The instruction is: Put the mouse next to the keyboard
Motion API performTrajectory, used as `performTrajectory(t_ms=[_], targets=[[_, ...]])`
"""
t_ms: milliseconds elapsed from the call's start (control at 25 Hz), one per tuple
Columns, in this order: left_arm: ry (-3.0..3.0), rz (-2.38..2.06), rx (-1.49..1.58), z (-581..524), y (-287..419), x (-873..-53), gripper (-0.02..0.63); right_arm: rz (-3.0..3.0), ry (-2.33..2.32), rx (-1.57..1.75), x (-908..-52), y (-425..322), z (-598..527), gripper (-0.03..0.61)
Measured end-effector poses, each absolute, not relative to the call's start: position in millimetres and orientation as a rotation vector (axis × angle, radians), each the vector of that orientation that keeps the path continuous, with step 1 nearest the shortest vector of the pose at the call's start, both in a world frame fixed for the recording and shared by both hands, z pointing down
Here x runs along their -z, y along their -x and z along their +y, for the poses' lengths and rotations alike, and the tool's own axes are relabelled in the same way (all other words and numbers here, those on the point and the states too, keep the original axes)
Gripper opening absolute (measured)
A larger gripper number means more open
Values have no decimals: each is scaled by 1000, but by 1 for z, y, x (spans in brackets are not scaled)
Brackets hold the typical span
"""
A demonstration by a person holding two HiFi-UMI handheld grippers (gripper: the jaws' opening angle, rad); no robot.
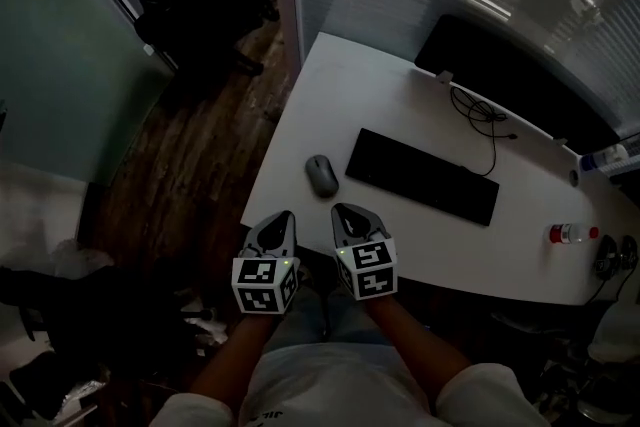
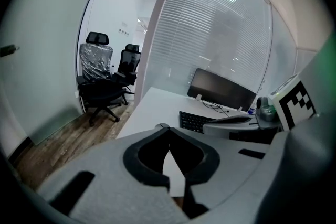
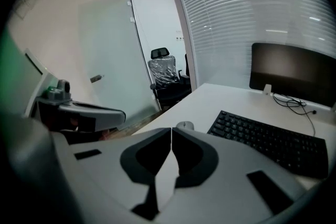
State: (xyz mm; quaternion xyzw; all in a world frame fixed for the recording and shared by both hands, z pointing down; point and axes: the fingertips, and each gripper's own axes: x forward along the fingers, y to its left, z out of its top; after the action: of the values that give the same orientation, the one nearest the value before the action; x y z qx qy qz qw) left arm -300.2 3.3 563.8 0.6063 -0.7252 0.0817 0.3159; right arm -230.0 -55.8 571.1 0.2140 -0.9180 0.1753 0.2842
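On the counter (image 1: 330, 85): black keyboard (image 1: 422, 176), centre.
Left tool (image 1: 285, 215): pressed together, empty, near edge.
Right tool (image 1: 345, 209): likewise pressed together, empty.
Mouse (image 1: 321, 175): just left of keyboard; likely light, rigid, slick; pinch across narrow flanks.

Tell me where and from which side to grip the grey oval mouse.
Probably grip the grey oval mouse across its two long sides at mid-length, coming from above. It lies flat, apart from the black keyboard; its width is the narrower span.

I hold my left gripper (image 1: 279, 218) and right gripper (image 1: 348, 212) side by side, tilted downward, jaws together, empty.
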Motion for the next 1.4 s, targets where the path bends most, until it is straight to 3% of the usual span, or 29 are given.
performTrajectory(t_ms=[160,240,400,640,920,1400], targets=[[-1584,-1895,-215,-2,305,-575,6,-2420,-601,-464,-591,238,-66,14],[-1584,-1887,-221,-3,306,-579,6,-2395,-588,-475,-603,245,-68,110],[-1570,-1874,-216,-2,306,-587,6,-2341,-567,-476,-630,258,-74,241],[-1547,-1864,-211,4,310,-598,6,-2270,-557,-463,-663,277,-89,329],[-1540,-1863,-210,2,318,-603,6,-2226,-502,-407,-687,299,-101,373],[-1520,-1854,-216,3,325,-612,6,-2156,-538,-353,-702,302,-109,358]])
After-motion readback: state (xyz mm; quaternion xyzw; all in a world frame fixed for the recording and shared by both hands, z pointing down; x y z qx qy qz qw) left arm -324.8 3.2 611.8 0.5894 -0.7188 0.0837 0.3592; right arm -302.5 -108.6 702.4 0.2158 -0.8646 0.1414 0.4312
